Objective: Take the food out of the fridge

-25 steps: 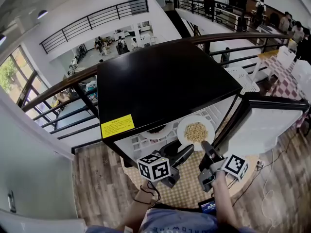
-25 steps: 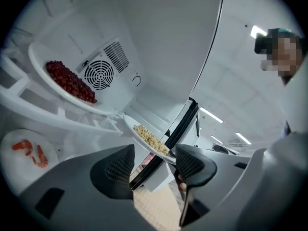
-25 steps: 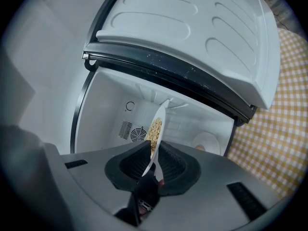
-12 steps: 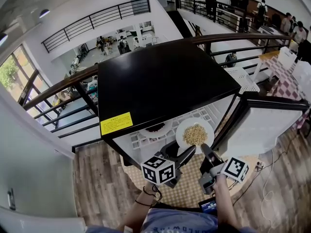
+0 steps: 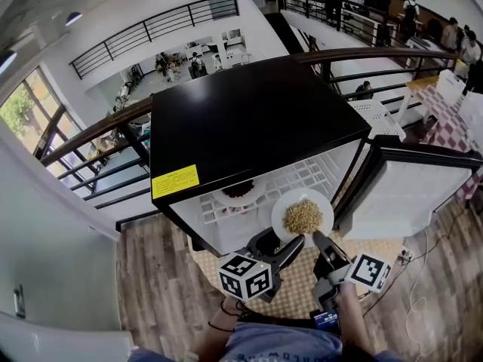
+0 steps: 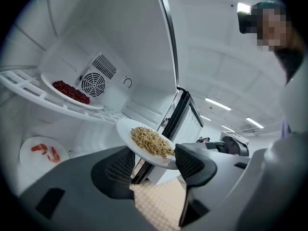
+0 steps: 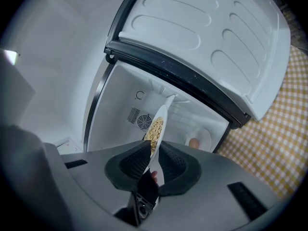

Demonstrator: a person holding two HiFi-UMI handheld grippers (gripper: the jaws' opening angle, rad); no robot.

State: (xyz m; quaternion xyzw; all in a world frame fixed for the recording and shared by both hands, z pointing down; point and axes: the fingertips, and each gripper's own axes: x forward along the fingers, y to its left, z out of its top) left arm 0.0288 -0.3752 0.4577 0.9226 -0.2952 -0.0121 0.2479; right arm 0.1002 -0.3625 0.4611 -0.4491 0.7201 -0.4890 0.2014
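Observation:
A white plate of pale beans [image 5: 302, 216] hangs just in front of the open fridge's [image 5: 249, 119] upper shelf. My right gripper [image 5: 318, 237] is shut on its near rim; in the right gripper view the plate [image 7: 156, 129] stands edge-on between the pads of that gripper [image 7: 151, 154]. My left gripper [image 5: 291, 242] is under the plate's near left edge with its jaws wide apart. In the left gripper view the plate [image 6: 148, 142] sits above the open gap of that gripper [image 6: 154, 166], its rim by the right fingertip [image 6: 192, 161].
A plate of dark red food [image 5: 238, 190] stays on the upper wire shelf [image 5: 294, 178]. Lower down are a plate with shrimp [image 6: 43, 153] and another small plate [image 7: 197, 141]. The fridge door [image 5: 407, 194] stands open at the right. A checkered mat [image 5: 298, 281] covers the floor.
The plate of beans has come off the shelf toward me, past the fridge's front edge, with both grippers drawing back alongside it.

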